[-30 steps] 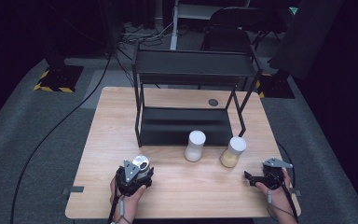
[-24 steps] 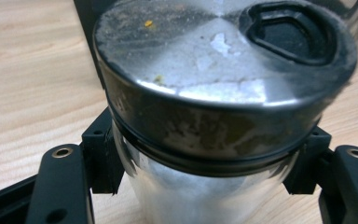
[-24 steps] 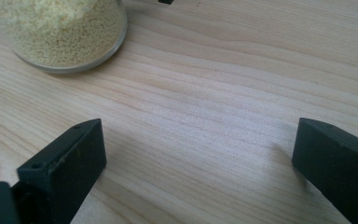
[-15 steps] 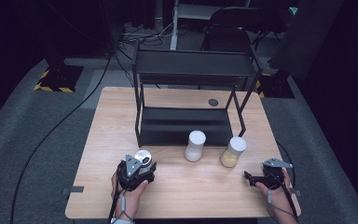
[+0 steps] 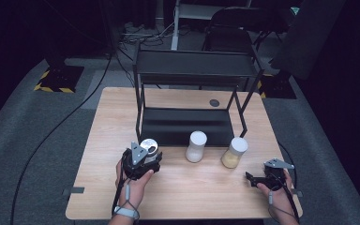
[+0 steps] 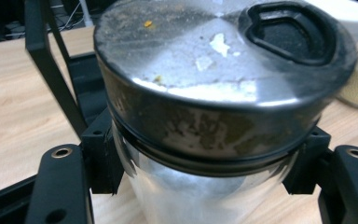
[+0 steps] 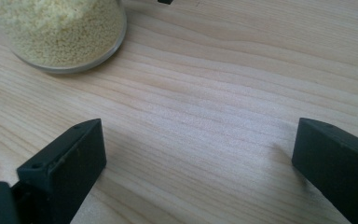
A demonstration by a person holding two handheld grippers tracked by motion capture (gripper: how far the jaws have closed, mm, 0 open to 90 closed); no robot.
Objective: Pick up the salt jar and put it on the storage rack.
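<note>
The left hand-held gripper (image 6: 205, 172) clamps a metal-lidded jar (image 6: 214, 93), its base cut off; the right (image 7: 196, 163) gapes.

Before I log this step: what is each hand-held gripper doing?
Left hand-held gripper: closed on the jar.
Right hand-held gripper: open, holding nothing.

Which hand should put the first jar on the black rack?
Left. Its tongs already clamp the metal-lidded jar near the rack; the right tongs are open and empty.

Three jars (image 5: 148, 147) (image 5: 196, 146) (image 5: 234, 152), one black rack (image 5: 194, 70), one table (image 5: 103, 140), apparently two grippers (image 5: 143, 161) (image 5: 255, 179).
</note>
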